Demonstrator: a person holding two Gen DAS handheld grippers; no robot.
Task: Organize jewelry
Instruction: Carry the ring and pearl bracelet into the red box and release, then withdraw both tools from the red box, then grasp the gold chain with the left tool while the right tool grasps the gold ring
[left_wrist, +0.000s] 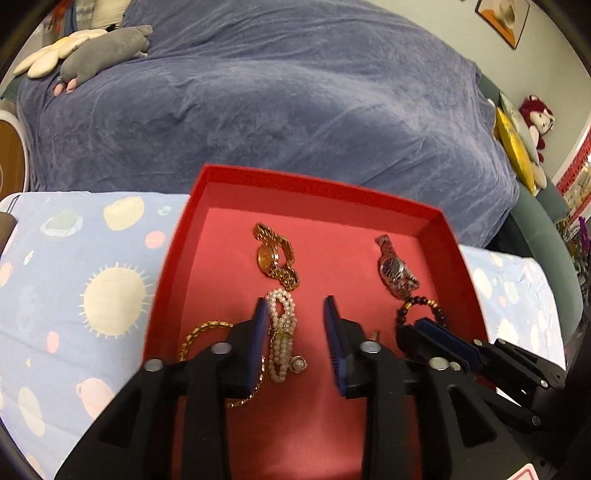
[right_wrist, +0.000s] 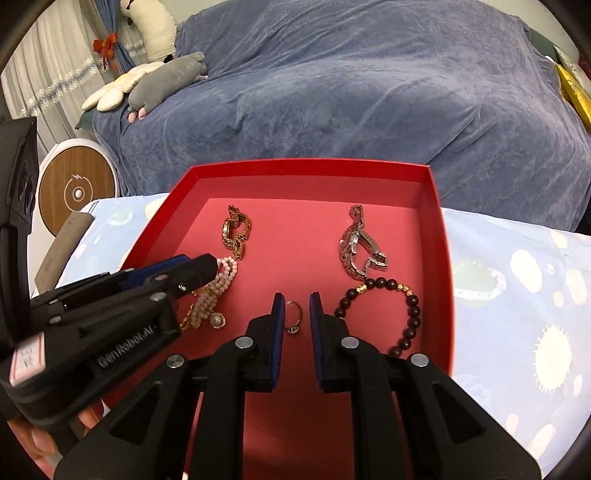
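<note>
An open red box (left_wrist: 314, 181) (right_wrist: 439, 236) lies on a space-patterned cloth. Inside are a gold watch (left_wrist: 275, 258) (right_wrist: 234, 232), a silver watch (left_wrist: 395, 269) (right_wrist: 358, 251), a dark bead bracelet (left_wrist: 404, 308) (right_wrist: 410, 314), a gold chain (left_wrist: 199, 336), a pearl bracelet (left_wrist: 282, 325) (right_wrist: 221, 280) and a small ring (right_wrist: 294, 317). My left gripper (left_wrist: 294, 301) (right_wrist: 195, 267) is open low over the box floor; the pearl bracelet lies between its jaws, close to the left finger. My right gripper (right_wrist: 296, 295) (left_wrist: 424, 326) stands slightly open with the ring lying loose between its pads.
Behind the box rises a couch under a blue blanket (left_wrist: 295, 92), with grey and cream plush toys (right_wrist: 162, 77) at its left end. A round wooden-faced device (right_wrist: 77, 192) stands at the left. A person's hand (right_wrist: 33, 439) holds the left gripper's handle.
</note>
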